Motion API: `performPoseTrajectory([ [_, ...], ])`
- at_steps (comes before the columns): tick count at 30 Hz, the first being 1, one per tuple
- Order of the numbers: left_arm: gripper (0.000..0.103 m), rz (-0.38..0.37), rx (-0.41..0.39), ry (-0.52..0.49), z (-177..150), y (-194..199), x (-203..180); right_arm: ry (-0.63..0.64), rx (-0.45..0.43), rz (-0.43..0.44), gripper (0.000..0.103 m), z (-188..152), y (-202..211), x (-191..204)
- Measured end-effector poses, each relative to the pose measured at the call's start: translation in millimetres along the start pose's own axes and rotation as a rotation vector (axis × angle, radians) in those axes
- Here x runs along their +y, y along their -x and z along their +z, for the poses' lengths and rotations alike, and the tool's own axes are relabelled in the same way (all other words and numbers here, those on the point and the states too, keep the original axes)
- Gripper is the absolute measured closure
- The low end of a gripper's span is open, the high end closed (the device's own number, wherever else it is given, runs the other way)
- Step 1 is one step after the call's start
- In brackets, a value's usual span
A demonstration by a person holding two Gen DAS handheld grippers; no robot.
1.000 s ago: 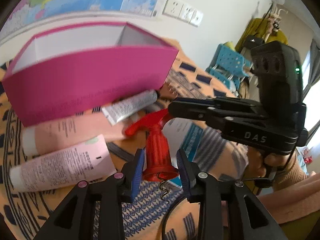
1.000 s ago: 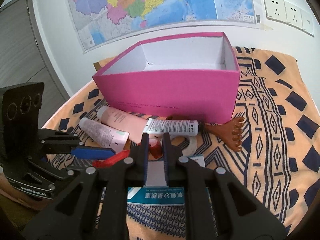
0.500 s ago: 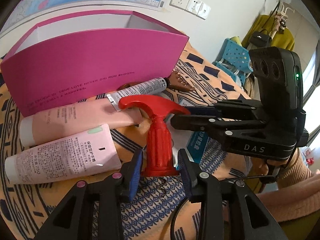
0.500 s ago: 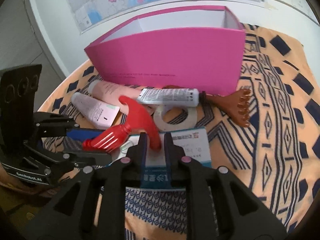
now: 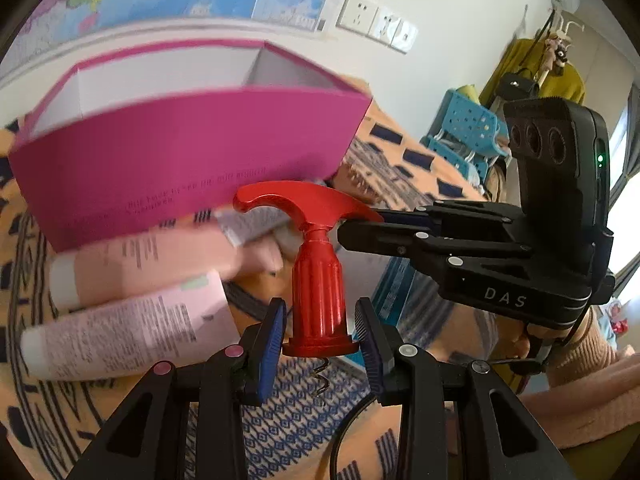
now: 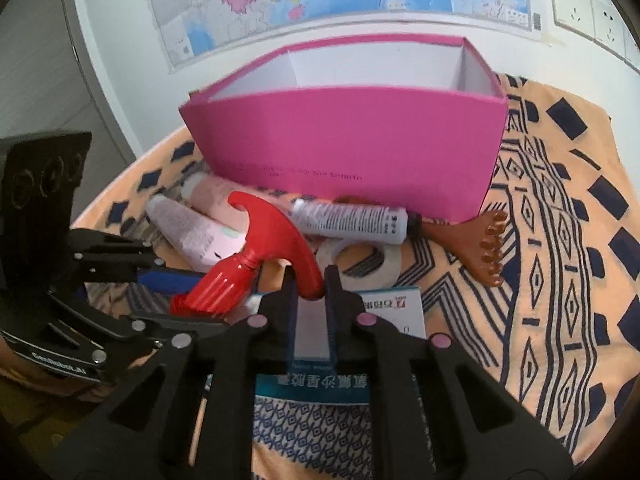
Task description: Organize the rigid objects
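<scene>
A red corkscrew (image 5: pixel 318 280) with a curved handle is held in the air by both grippers. My left gripper (image 5: pixel 320 334) is shut on its round base, the metal screw showing below. My right gripper (image 6: pixel 311 294) is shut on one end of its handle (image 6: pixel 280 236). The open pink box (image 6: pixel 352 148) stands behind on the patterned cloth; it also shows in the left wrist view (image 5: pixel 180 152).
In front of the box lie two pink tubes (image 6: pixel 188 228), a white tube (image 6: pixel 352 222), a tape roll (image 6: pixel 360 260), a brown scratcher (image 6: pixel 476 246) and a blue-white carton (image 6: pixel 376 320). A blue chair (image 5: pixel 464 136) stands beyond the table.
Both grippers have lifted the corkscrew up and toward the box. It now hangs higher in front of the box's front wall.
</scene>
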State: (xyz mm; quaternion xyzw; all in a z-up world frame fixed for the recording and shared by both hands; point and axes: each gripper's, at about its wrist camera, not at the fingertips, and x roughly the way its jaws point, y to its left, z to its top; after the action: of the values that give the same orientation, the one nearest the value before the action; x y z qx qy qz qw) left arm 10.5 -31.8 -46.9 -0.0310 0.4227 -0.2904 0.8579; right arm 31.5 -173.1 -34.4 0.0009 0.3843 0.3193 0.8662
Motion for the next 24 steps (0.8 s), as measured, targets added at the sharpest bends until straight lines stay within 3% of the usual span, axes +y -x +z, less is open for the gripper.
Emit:
performPoseTrajectory([
  [14,0.067,0.060,-0.127,-0.104,107.0,22.0,3.1,-0.054,-0.195,-0.023,0.089,81.6,36.2,-30.1],
  [19,0.067,0.021,-0.111,-0.069,144.5,6.8,17.6,-0.098,-0.226,-0.058,0.088,106.5,33.7,-50.4],
  [24,0.068,0.054,-0.065,-0.049,161.5,-20.4,26.4,-0.151,-0.215,-0.077,0.088,117.3,18.6,-65.6],
])
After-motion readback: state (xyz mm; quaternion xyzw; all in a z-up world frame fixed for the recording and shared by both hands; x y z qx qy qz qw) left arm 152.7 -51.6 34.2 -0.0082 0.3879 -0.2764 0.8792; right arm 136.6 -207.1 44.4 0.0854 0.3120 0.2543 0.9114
